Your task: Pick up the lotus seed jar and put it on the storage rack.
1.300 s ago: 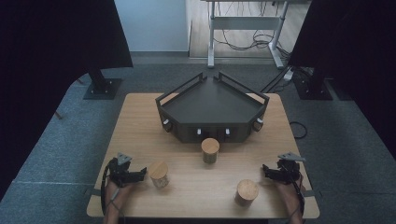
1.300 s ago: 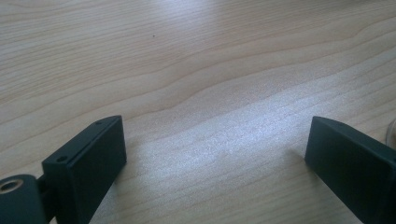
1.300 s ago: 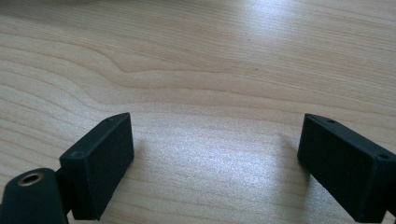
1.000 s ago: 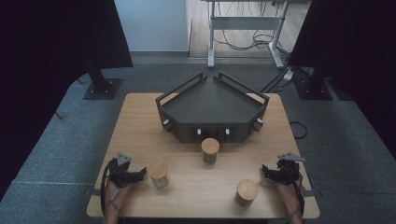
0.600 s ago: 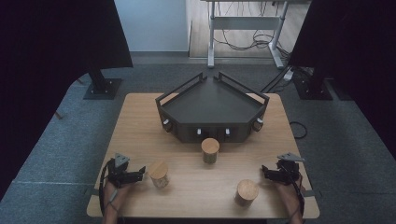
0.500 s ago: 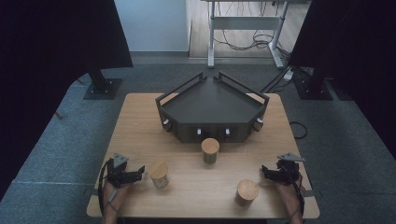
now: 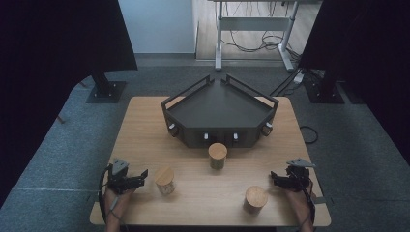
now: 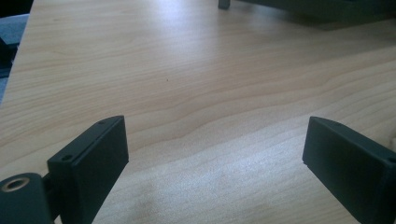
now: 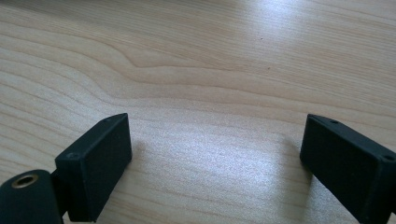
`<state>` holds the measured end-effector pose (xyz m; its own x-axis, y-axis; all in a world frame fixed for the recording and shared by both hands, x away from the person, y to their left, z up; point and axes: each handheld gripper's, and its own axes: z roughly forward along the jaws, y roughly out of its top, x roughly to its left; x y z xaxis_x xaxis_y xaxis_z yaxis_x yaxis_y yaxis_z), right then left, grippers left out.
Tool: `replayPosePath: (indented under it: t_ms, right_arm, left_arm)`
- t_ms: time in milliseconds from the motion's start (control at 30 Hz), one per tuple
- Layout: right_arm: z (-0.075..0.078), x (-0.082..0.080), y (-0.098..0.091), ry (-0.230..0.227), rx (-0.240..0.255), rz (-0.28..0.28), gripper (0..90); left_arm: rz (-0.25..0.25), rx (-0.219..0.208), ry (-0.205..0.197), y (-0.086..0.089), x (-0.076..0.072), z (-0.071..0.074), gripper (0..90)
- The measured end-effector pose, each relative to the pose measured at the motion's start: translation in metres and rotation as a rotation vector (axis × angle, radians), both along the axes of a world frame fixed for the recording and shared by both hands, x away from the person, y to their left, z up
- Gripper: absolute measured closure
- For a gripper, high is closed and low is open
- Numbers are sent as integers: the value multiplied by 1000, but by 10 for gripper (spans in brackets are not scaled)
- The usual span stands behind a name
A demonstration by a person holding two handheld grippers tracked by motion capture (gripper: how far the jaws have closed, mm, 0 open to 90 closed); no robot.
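Three short wooden cylinders stand on the wooden table (image 7: 145, 130): one (image 7: 165, 180) at front left, one (image 7: 217, 155) in the middle near the tray, one (image 7: 255, 198) at front right. My left gripper (image 7: 140, 177) lies low by the front left edge, pointing right at the nearest cylinder and a little short of it. It is open, with bare wood between its jaws in the left gripper view (image 8: 215, 158). My right gripper (image 7: 274, 178) rests near the front right edge, pointing left. It is open over bare wood in the right gripper view (image 9: 215, 158).
A black angular tray (image 7: 220, 111) with raised rails and small knobs on its front wall sits at the back middle of the table; its edge (image 8: 327, 9) shows far off in the left gripper view. Grey carpet, black stands and a metal desk frame surround the table.
My left gripper has shifted a little at the front left edge. The right gripper and the three cylinders have stayed where they were.
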<state>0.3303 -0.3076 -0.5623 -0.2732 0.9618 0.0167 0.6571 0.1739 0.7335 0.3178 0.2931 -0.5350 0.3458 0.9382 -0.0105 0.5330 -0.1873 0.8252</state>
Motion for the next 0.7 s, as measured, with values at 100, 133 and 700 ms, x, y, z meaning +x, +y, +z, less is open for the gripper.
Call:
replayPosePath:
  t_ms: [100,133,700]
  right_arm:
    - [0,0,0,0,0,0,86]
    - [0,0,0,0,0,0,86]
    - [0,0,0,0,0,0,86]
  left_arm:
    - [1,-11,-16,1,-1,2,67]
    - [1,-11,-16,1,-1,2,67]
    - [-2,-36,-77,4,-6,11,72]
